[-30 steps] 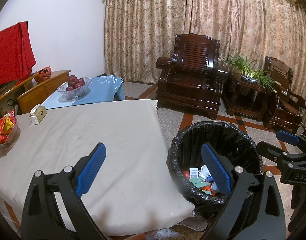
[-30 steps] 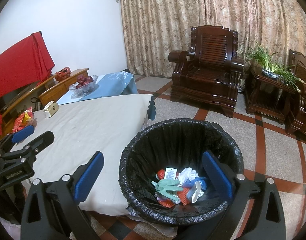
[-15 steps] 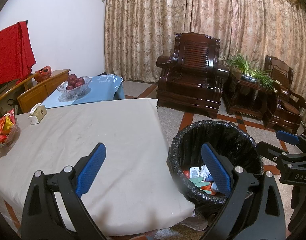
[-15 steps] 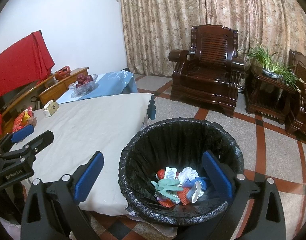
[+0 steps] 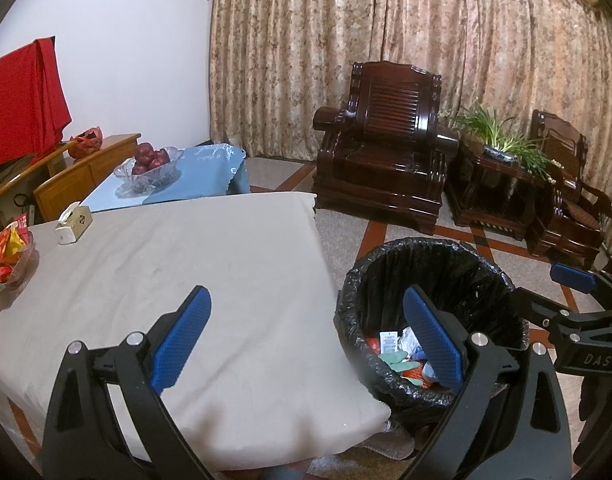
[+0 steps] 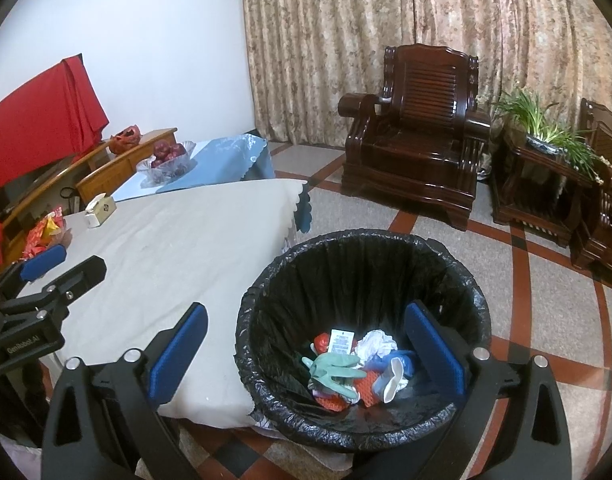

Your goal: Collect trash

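A black-lined trash bin (image 6: 362,248) stands on the floor by the table's corner, also in the left wrist view as the bin (image 5: 430,252). Inside lies a pile of trash (image 6: 358,364): a green glove, white paper, a tagged red item and blue bits. My right gripper (image 6: 306,348) hovers open above the bin's near rim, nothing between its fingers. My left gripper (image 5: 306,336) is open over the table's near right edge, empty. The beige tablecloth (image 5: 185,264) is bare in front of it. The right gripper's blue-tipped finger (image 5: 574,276) shows at the far right.
On the table's far left sit a tissue box (image 5: 73,224) and a glass dish of red snack packets (image 5: 5,252). A fruit bowl (image 5: 149,164) rests on a blue-clothed table behind. Dark wooden armchairs (image 5: 390,160) and a potted plant (image 5: 502,140) stand by the curtain.
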A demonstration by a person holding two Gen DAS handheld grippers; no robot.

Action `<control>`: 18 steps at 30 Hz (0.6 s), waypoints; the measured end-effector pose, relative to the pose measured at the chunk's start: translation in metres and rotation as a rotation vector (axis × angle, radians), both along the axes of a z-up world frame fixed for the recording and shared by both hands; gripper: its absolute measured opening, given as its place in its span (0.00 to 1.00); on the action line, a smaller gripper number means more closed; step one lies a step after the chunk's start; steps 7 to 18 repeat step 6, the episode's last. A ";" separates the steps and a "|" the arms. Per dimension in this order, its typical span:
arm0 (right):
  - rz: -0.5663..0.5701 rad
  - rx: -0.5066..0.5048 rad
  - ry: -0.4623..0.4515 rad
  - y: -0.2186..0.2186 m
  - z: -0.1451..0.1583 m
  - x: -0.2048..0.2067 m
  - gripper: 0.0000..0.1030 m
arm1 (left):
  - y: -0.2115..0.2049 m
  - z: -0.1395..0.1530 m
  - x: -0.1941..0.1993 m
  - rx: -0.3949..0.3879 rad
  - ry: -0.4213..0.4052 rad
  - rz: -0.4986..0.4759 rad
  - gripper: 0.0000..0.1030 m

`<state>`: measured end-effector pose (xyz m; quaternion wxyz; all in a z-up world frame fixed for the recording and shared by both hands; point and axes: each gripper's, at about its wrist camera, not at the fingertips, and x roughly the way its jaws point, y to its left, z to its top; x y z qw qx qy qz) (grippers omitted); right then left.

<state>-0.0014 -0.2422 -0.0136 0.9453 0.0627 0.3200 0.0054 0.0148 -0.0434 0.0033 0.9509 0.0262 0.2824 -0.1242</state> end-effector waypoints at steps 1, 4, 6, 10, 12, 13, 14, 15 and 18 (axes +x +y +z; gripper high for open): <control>0.000 0.000 0.000 0.000 0.000 0.000 0.94 | 0.001 -0.001 0.000 0.000 0.003 0.000 0.92; 0.001 0.000 0.001 0.000 0.000 0.001 0.94 | 0.001 -0.004 0.001 0.002 0.011 0.000 0.92; 0.001 0.001 0.003 0.000 -0.001 0.000 0.94 | 0.002 -0.005 0.001 0.003 0.013 0.000 0.92; 0.001 0.001 0.003 0.000 -0.001 0.000 0.94 | 0.002 -0.005 0.001 0.003 0.013 0.000 0.92; 0.001 0.001 0.003 0.000 -0.001 0.000 0.94 | 0.002 -0.005 0.001 0.003 0.013 0.000 0.92; 0.001 0.001 0.003 0.000 -0.001 0.000 0.94 | 0.002 -0.005 0.001 0.003 0.013 0.000 0.92; 0.001 0.001 0.003 0.000 -0.001 0.000 0.94 | 0.002 -0.005 0.001 0.003 0.013 0.000 0.92; 0.001 0.001 0.003 0.000 -0.001 0.000 0.94 | 0.002 -0.005 0.001 0.003 0.013 0.000 0.92; 0.001 0.001 0.003 0.000 -0.001 0.000 0.94 | 0.002 -0.005 0.001 0.003 0.013 0.000 0.92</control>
